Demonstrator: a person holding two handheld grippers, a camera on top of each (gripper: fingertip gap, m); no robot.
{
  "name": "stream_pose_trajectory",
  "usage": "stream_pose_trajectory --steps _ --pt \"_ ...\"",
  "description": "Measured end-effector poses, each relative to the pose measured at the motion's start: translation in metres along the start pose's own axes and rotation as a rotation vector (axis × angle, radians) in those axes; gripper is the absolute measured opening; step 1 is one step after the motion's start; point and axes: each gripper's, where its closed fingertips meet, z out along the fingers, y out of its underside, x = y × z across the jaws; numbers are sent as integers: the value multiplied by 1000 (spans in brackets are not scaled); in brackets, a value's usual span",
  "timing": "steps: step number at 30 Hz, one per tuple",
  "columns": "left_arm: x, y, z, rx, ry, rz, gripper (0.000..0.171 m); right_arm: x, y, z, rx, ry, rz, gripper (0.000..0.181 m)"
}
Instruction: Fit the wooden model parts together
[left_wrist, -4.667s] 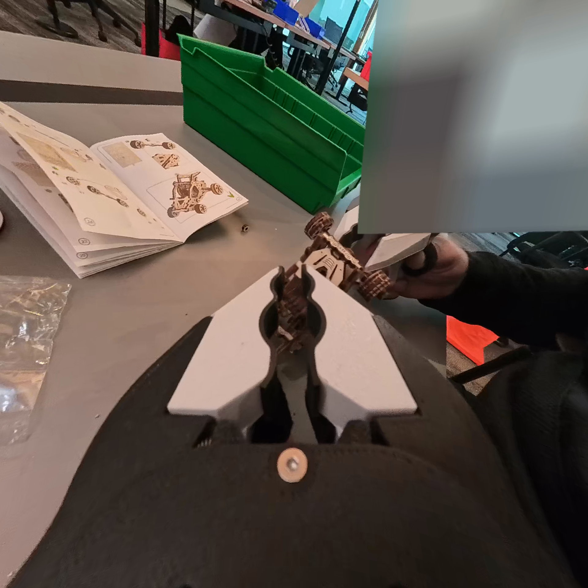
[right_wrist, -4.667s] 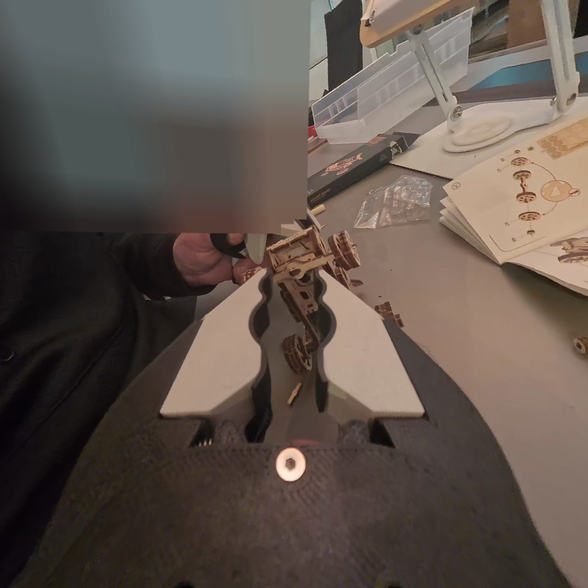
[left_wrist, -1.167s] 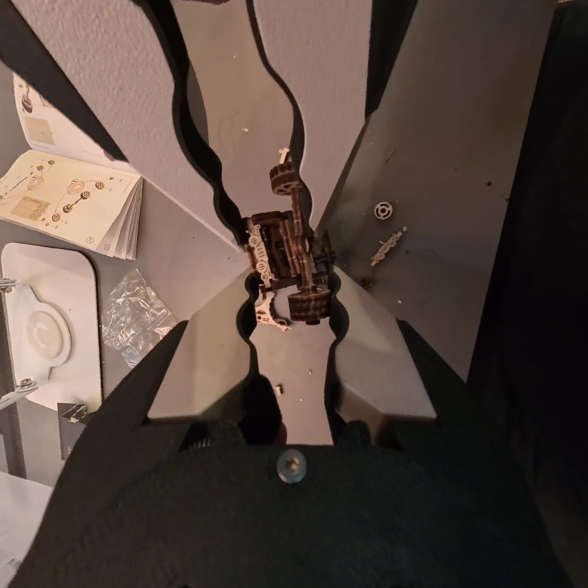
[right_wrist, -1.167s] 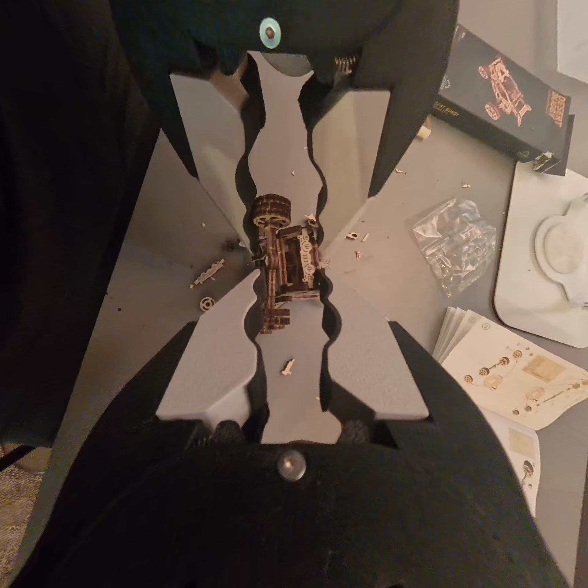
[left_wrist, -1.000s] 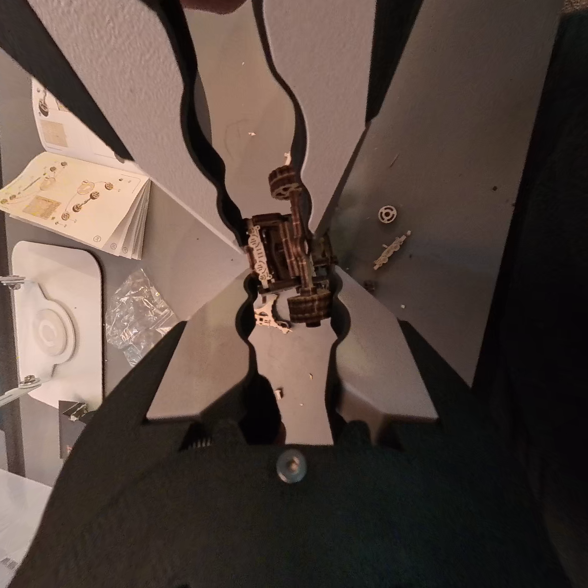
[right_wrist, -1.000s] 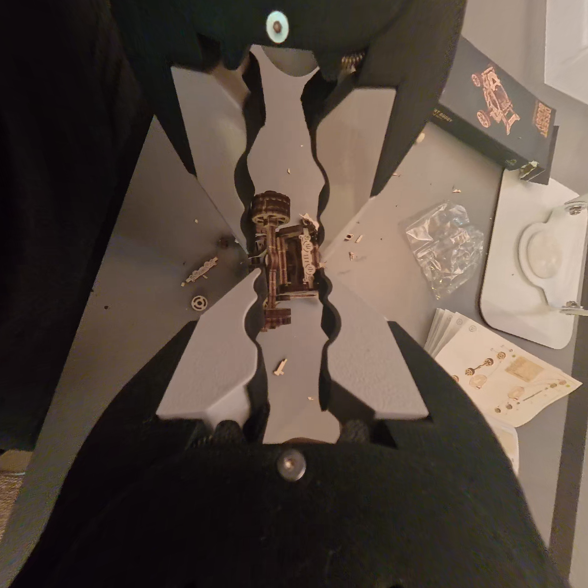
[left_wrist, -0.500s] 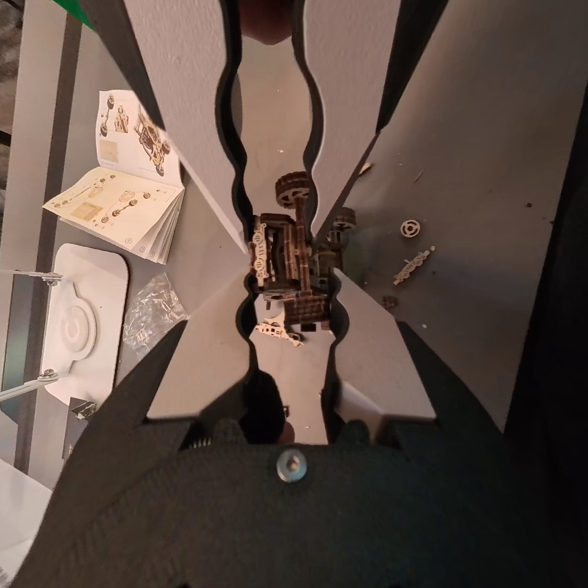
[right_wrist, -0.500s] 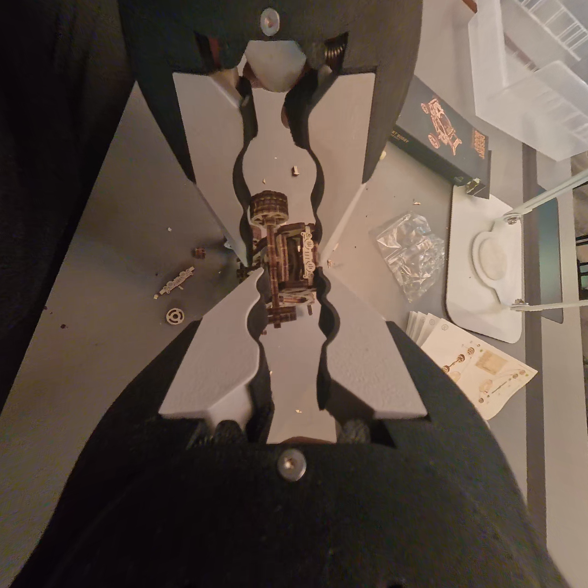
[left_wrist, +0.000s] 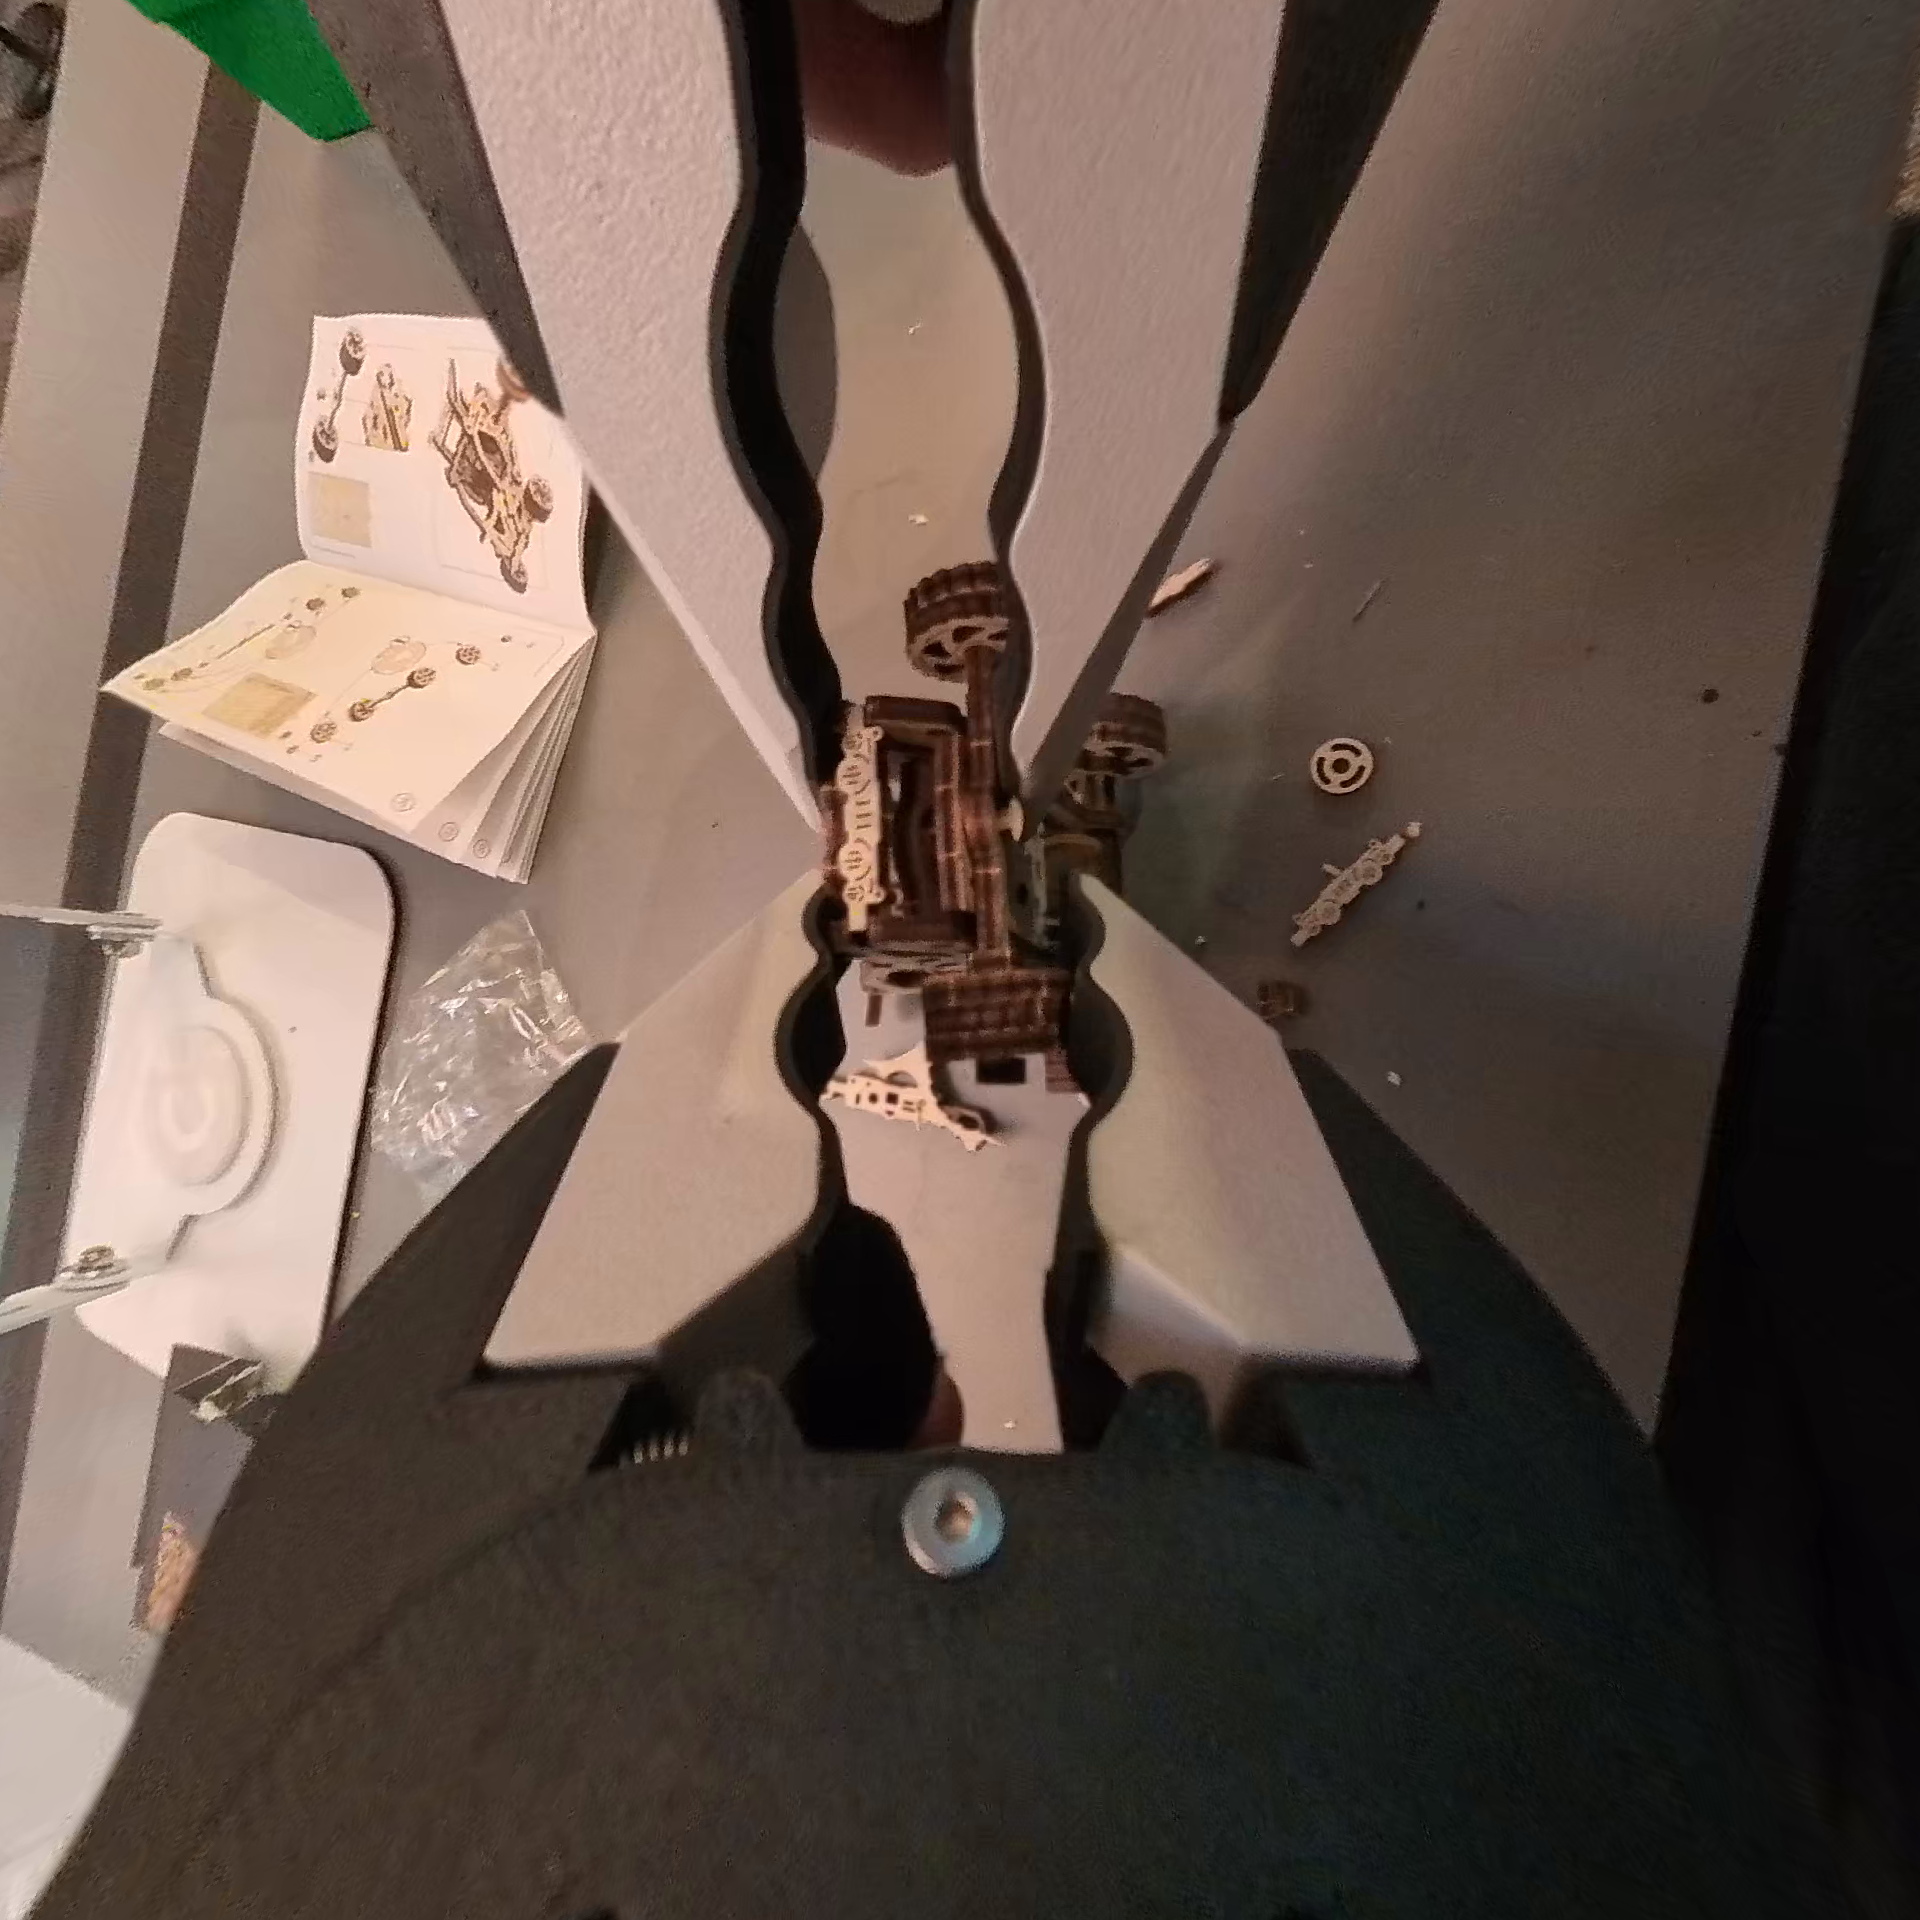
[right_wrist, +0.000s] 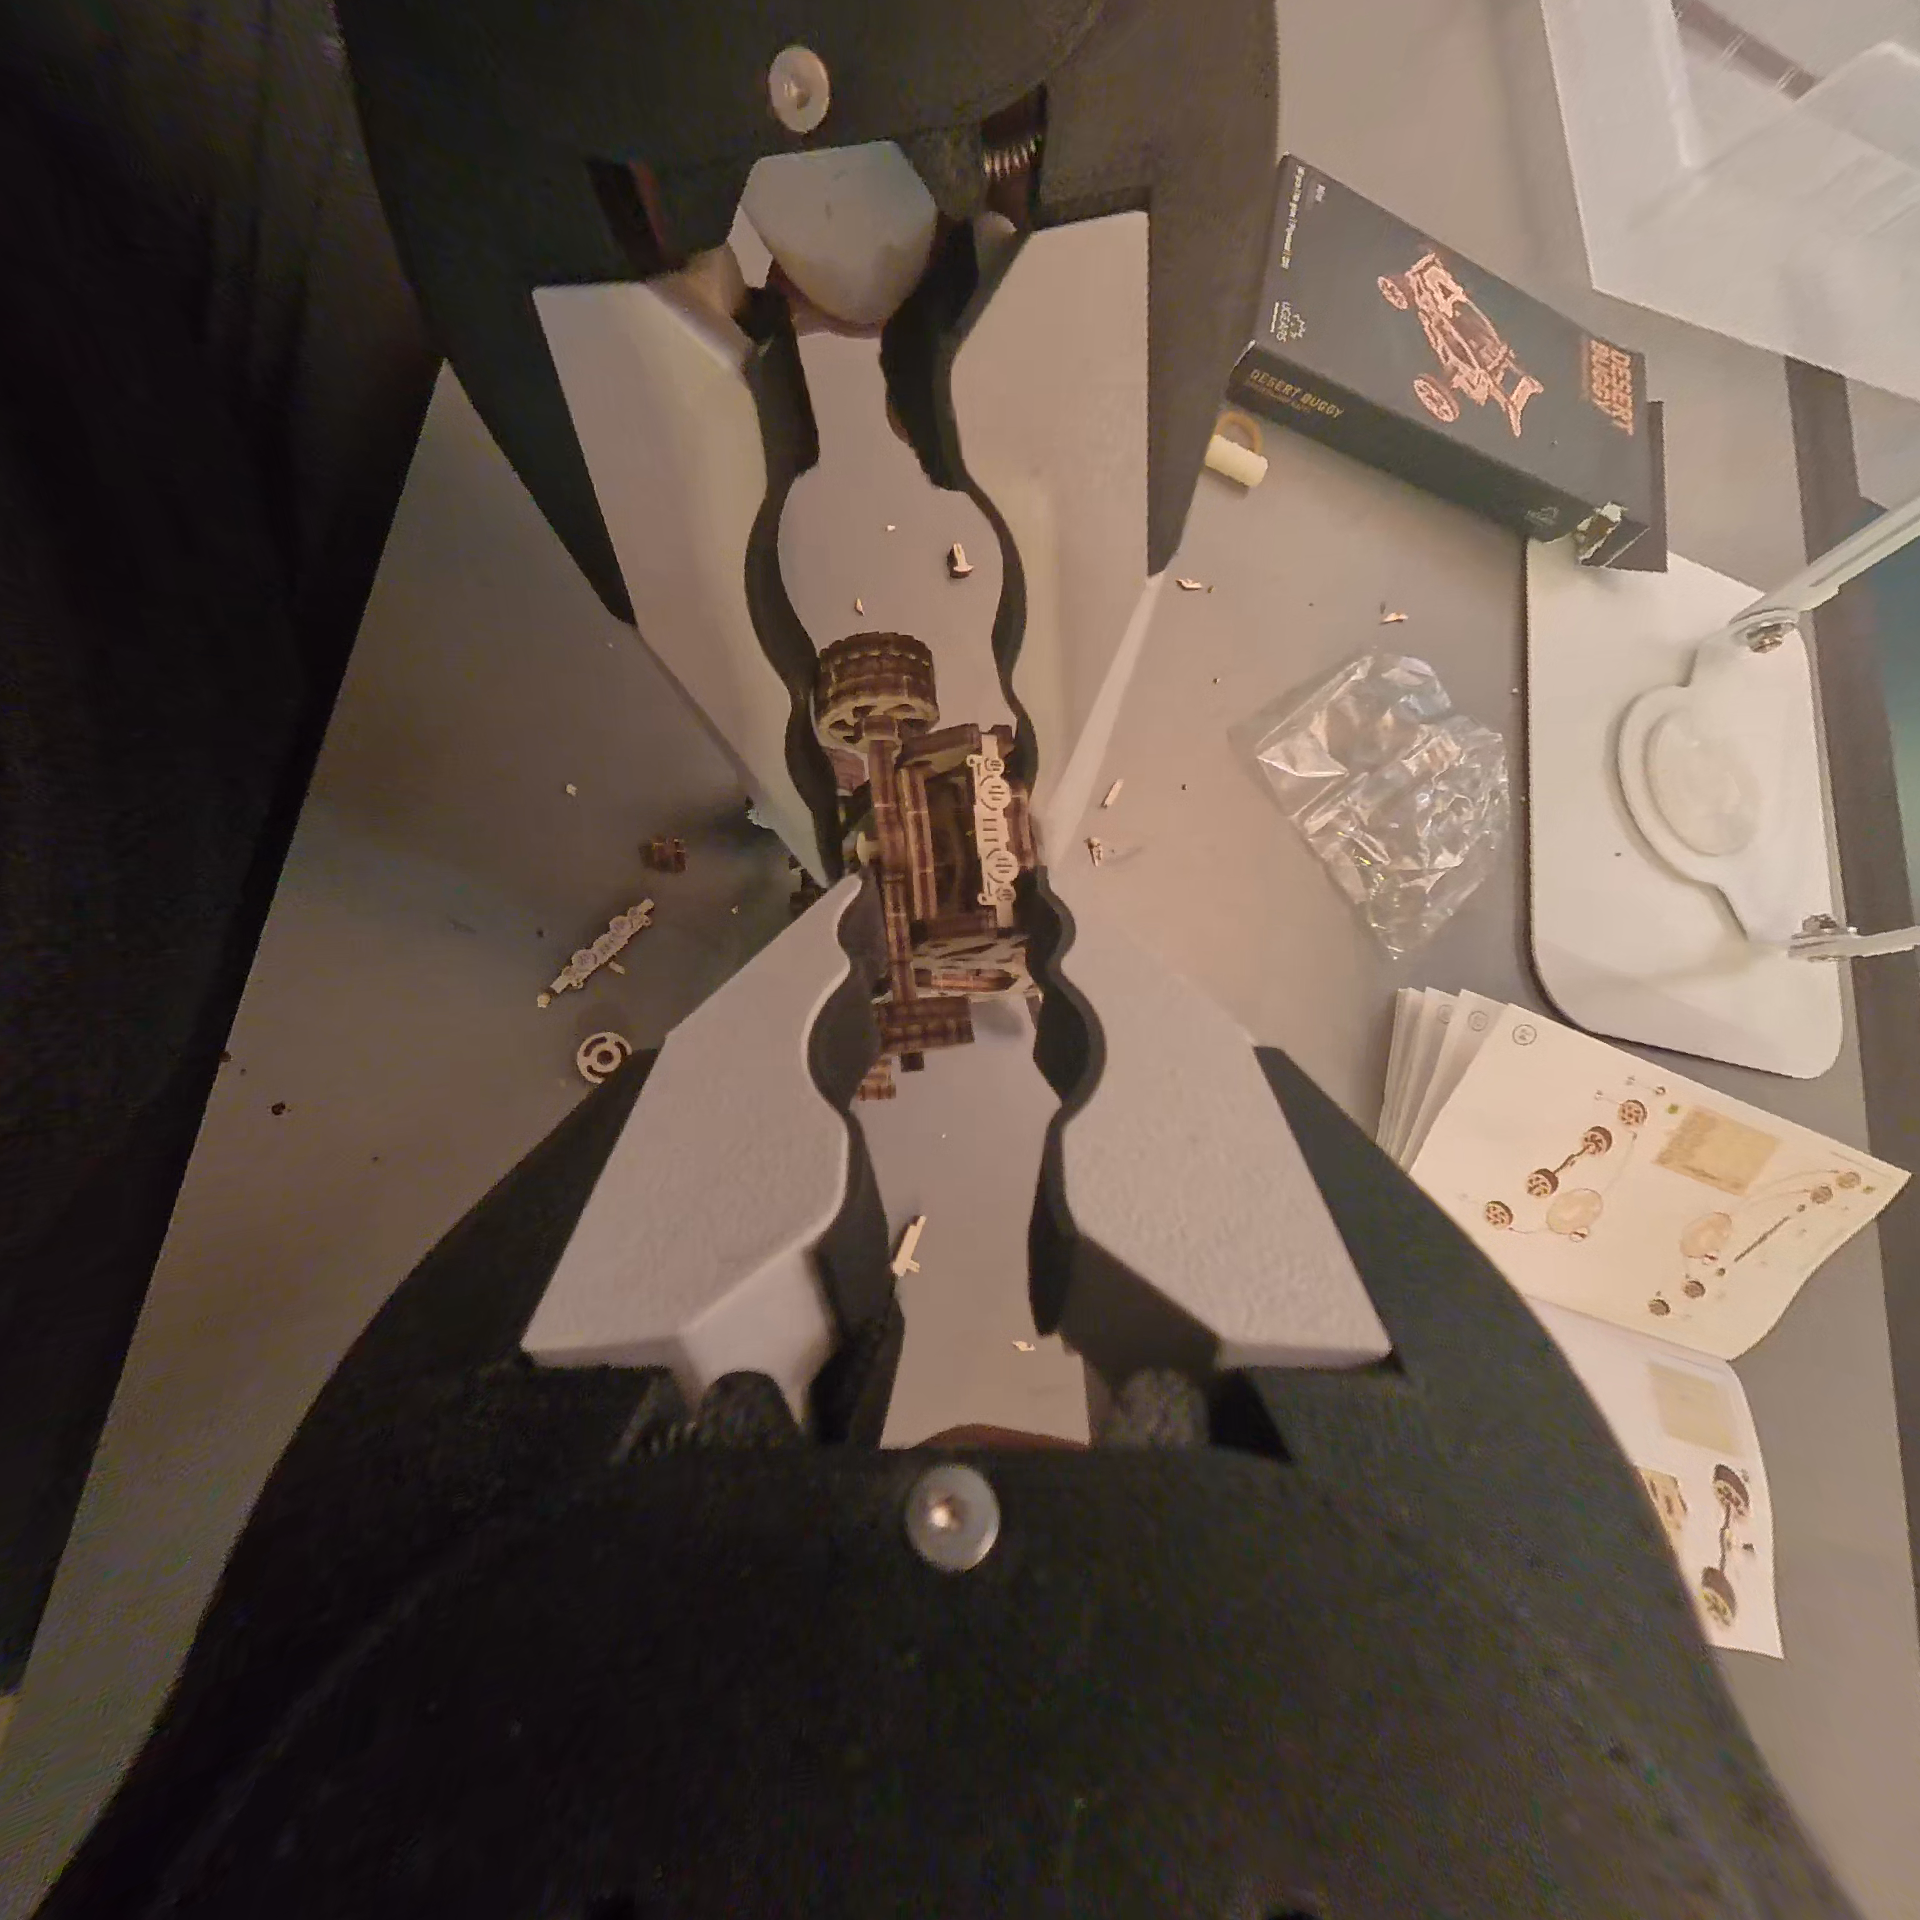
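Note:
A small wooden buggy model (left_wrist: 935, 831) hangs above the grey table (left_wrist: 1455, 520), held from both ends. My left gripper (left_wrist: 945, 894) is shut on its lower end, with a wheel between the fingers. My right gripper (left_wrist: 925, 795) reaches in from the top of the left wrist view and is shut on the other end. In the right wrist view the model (right_wrist: 945, 821) sits between my right gripper (right_wrist: 945, 888) and the left gripper (right_wrist: 935, 847) opposite. Loose wooden parts lie on the table: a ring (left_wrist: 1343, 769), a strip (left_wrist: 1351, 883) and a pale flat piece (left_wrist: 914, 1107).
An open instruction booklet (right_wrist: 1642, 1174), a clear plastic bag (right_wrist: 1382, 779), a black model box (right_wrist: 1444, 353), a white stand base (right_wrist: 1683, 831) and a clear tray (right_wrist: 1766, 104) lie to one side. A green bin corner (left_wrist: 281, 62) shows. A person's dark clothing borders the table. Both grippers' tips are close together, under 4 cm apart. It is some 8 cm from my left tips to the pale flat piece (left_wrist: 914, 1107).
Both grippers have tipped from looking across the table to looking straight down on it, still holding the model. In the last second the model rose slightly and a second wheel came into sight.

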Motion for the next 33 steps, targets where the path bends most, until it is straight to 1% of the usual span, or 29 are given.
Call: stream_pose_trajectory --steps 3,4,5,6,7,8,10,11,13,15,20,22,23,26,27,29,31,33 --pt "3 -2 -1 5 32 1 41 -1 0 0 9 -18 8 24" --pt "3 -3 0 9 47 -24 46 0 -1 1 18 -19 28 25" --pt "4 -4 0 16 66 -60 47 1 -1 1 28 -26 50 25" --pt "3 -5 0 25 68 -79 45 1 -1 1 26 -28 52 25" --pt "0 -5 1 30 51 -76 39 1 -1 1 25 -30 52 25" --pt "-2 -4 1 29 42 -67 37 2 -2 1 30 -26 50 25" --pt "0 -6 1 38 51 -75 37 0 -1 0 45 -37 48 28" --pt "0 -6 1 41 50 -75 37 0 1 1 42 -49 65 35" --pt "0 -7 1 41 47 -78 37 0 1 0 53 -53 67 35" --pt "0 -6 1 41 45 -81 37 -2 0 -1 63 -63 64 31" --pt "5 -6 1 38 69 -65 37 -6 -3 -2 90 -75 71 30" --pt "5 -3 3 15 71 -53 37 -8 -3 -2 84 -91 69 33" --pt "5 -1 4 8 73 -52 38 -9 -2 -1 83 -104 68 38" --pt "7 0 6 3 90 -56 38 -12 -6 -2 113 -123 84 36" --pt "9 -1 6 2 96 -45 39 -11 -6 -2 116 -115 85 28" --pt "8 0 7 -4 79 -41 39 -11 -6 -3 114 -121 98 28" --pt "8 -1 7 3 96 -56 41 -10 -6 -3 118 -117 102 28" --pt "9 -4 8 7 102 -67 49 -8 -6 -3 123 -121 133 28"
